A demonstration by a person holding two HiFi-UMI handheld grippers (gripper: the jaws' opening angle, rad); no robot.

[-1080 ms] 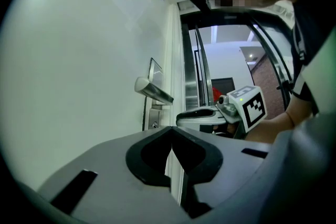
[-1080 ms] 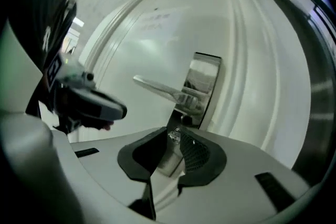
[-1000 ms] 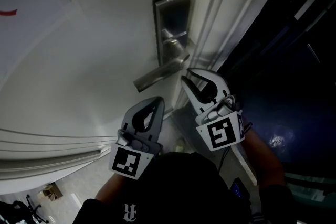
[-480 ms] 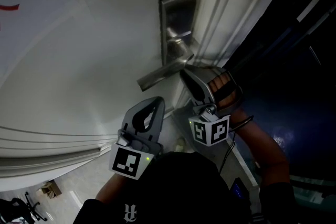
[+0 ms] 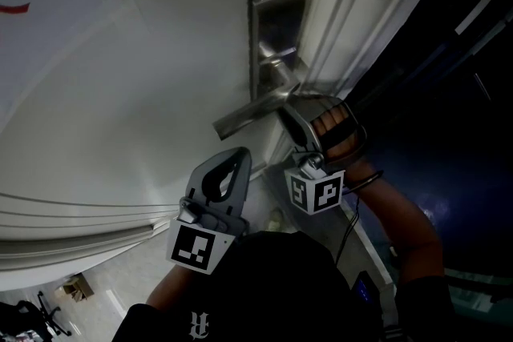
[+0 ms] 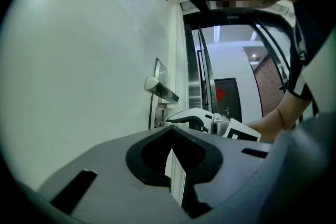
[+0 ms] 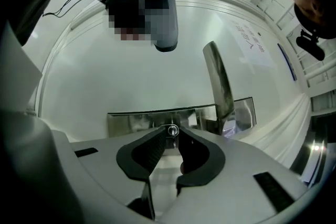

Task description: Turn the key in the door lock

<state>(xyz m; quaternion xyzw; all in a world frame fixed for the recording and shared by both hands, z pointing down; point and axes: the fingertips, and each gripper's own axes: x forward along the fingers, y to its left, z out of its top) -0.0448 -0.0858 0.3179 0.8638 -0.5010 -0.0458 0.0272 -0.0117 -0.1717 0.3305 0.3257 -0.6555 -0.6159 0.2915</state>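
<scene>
gripping key [image 7: 171, 129] in door lock [image 7: 135, 120]: right gripper [image 7: 172, 135] | left gripper [image 6: 170, 132] clenched, empty

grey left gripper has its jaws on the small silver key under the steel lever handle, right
No, the white right gripper has its jaws on the small silver key under the steel lever handle; the right gripper view shows it.

Door lock [image 5: 276, 28]: tall brushed-steel plate near the door's edge, with a lever handle [image 5: 252, 110] projecting from its middle. Key [image 7: 172, 130]: I see only a small round metal head, seated in the plate below the lever and pinched between the jaw tips of my right gripper [image 7: 171, 135]. Blade hidden; turn angle unreadable.
</scene>
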